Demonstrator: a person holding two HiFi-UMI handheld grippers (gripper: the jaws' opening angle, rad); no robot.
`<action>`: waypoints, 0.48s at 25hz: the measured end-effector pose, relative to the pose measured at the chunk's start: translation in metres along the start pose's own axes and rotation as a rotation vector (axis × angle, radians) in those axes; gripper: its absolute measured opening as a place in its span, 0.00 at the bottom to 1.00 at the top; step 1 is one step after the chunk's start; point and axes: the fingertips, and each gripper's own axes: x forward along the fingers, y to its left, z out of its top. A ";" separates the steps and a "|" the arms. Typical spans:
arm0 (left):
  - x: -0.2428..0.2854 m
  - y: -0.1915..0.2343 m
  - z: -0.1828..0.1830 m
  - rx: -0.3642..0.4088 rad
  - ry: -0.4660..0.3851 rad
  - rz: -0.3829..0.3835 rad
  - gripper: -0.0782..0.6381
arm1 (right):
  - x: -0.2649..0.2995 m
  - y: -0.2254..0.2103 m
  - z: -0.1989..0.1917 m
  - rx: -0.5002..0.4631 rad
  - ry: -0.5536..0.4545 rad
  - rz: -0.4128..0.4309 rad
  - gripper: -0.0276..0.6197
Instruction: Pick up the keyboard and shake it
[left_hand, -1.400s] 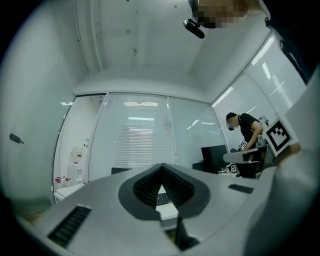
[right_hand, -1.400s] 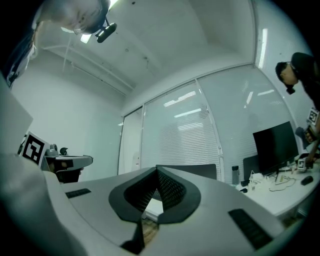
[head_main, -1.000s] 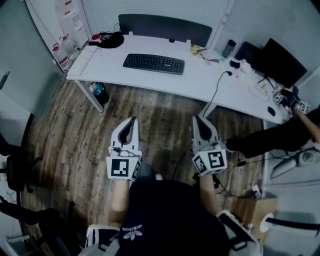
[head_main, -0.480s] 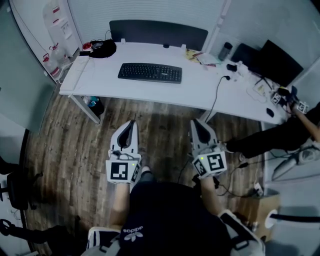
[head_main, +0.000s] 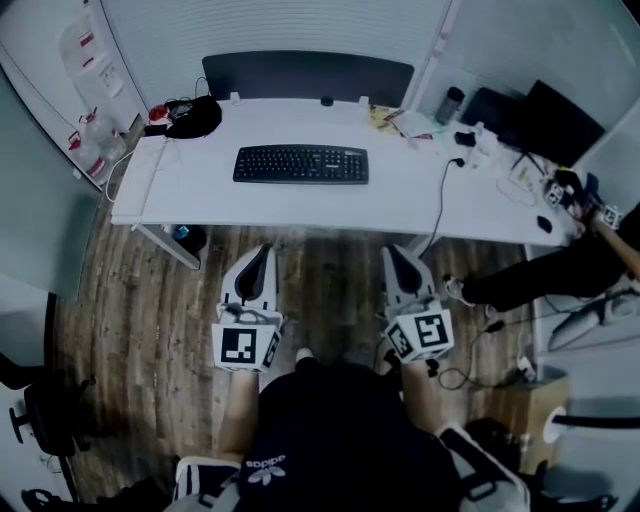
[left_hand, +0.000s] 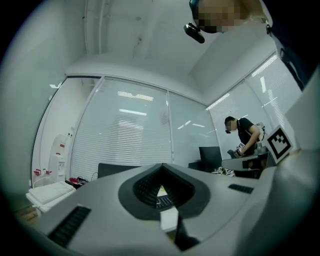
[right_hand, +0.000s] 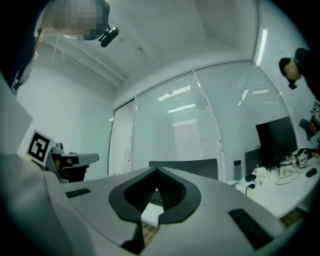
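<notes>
A black keyboard (head_main: 301, 164) lies flat on the white desk (head_main: 400, 195), left of its middle. My left gripper (head_main: 258, 259) and right gripper (head_main: 398, 257) hang side by side over the wooden floor, short of the desk's front edge. Both are shut and hold nothing. Through the closed tips in the left gripper view (left_hand: 162, 186) a sliver of the keyboard (left_hand: 163, 201) shows. In the right gripper view (right_hand: 155, 186) a sliver of it (right_hand: 155, 198) shows too.
A black bag (head_main: 193, 117) lies on the desk's left rear corner, a dark panel (head_main: 305, 75) along its back. A cable (head_main: 437, 205) runs off the front edge. Monitors (head_main: 553, 122) and clutter stand at the right, where another person (head_main: 560, 265) works. An office chair (head_main: 40, 410) is at the left.
The desk and keyboard have come nearer and more centred in the head view. Both grippers keep their place in the frame and stay shut.
</notes>
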 end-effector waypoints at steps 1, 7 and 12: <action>0.002 0.005 -0.002 -0.007 0.003 -0.003 0.12 | 0.003 0.001 -0.003 0.002 0.006 -0.004 0.05; 0.014 0.028 -0.018 -0.034 0.024 0.009 0.12 | 0.024 0.002 -0.014 -0.001 0.036 -0.010 0.05; 0.039 0.039 -0.024 -0.034 0.036 0.017 0.12 | 0.052 -0.009 -0.013 -0.009 0.037 -0.015 0.05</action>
